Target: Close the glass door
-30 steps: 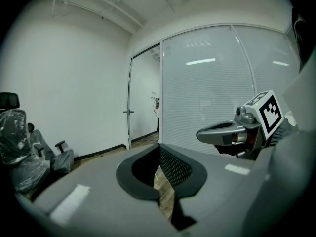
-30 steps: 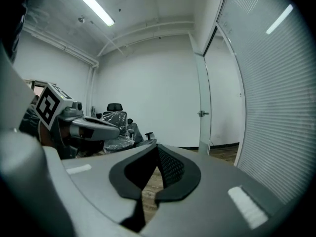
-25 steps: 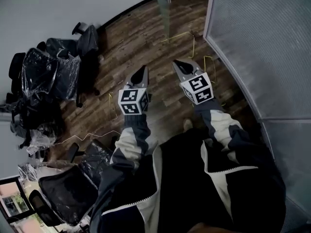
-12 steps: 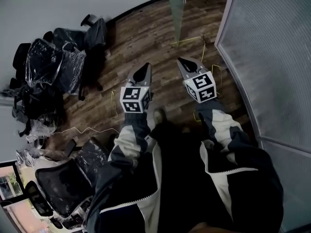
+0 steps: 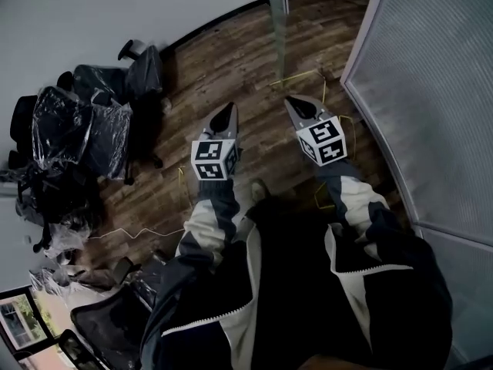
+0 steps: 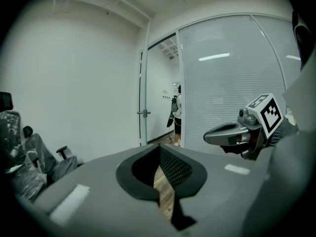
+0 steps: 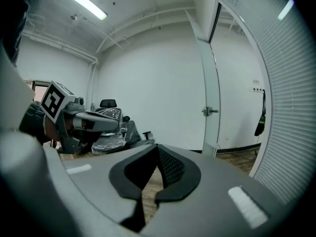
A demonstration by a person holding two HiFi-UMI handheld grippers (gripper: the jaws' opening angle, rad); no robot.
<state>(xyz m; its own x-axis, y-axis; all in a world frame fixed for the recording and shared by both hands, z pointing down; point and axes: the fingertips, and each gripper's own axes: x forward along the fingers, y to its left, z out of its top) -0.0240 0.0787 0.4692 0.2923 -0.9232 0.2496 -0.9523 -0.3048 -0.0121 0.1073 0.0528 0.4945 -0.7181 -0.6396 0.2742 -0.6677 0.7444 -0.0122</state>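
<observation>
Glass door (image 5: 276, 21) stands open at 12 o'clock in the head view, seen edge-on, with its handle (image 7: 210, 111) well apart from both tools. Left claw (image 5: 226, 120) and right claw (image 5: 303, 108) point toward 12 o'clock over the wooden floor (image 5: 223, 60), side by side, each pressed together and pinching nothing. Frosted partition (image 5: 431, 91) fills 3 o'clock. Plastic-wrapped chairs (image 5: 85, 129) cluster at 9 o'clock.
</observation>
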